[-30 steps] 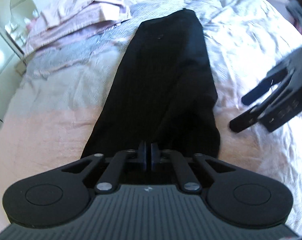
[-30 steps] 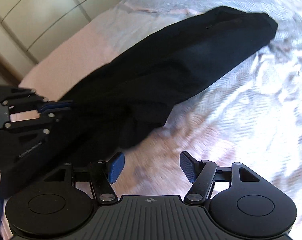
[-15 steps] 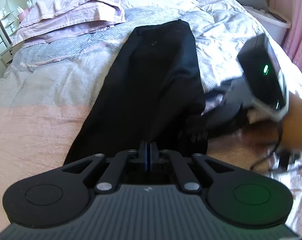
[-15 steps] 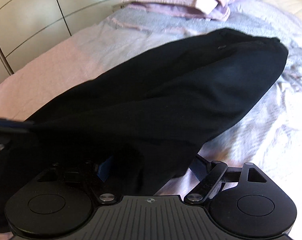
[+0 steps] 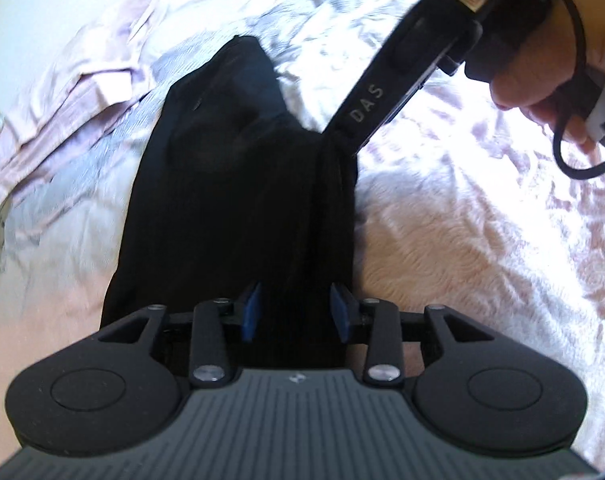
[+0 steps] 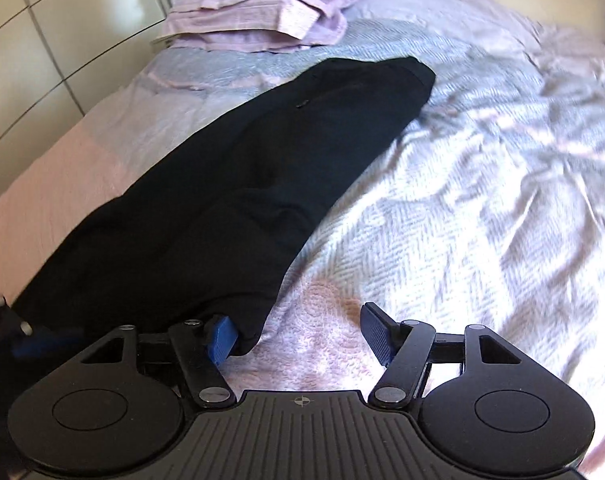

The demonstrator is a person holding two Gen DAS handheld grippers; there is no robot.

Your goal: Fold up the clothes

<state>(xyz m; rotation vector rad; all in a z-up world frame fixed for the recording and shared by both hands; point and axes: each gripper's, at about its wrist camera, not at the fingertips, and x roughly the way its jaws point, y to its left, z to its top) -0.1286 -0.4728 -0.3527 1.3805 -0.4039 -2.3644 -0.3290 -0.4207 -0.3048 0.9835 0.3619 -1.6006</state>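
Note:
Black trousers lie lengthwise on the bed, waistband at the far end. My left gripper is at their near end. Its jaws are opening, and dark cloth still sits between the blue pads without being pinched. My right gripper is open and its jaws are closing. Its left pad touches the trousers' near right corner and its right pad stands over bare cover. In the left wrist view the right gripper, held by a hand, reaches down onto the trousers' right edge.
The bed cover is rumpled lilac and pink. A pile of folded lilac fabric lies at the head of the bed. Cream wardrobe doors run along the left side. A black cable loops beside the hand.
My left jaws, shut on the trouser hem before, now stand apart. The right gripper has swung in from the right onto the trousers' right edge, and its jaws have narrowed a little.

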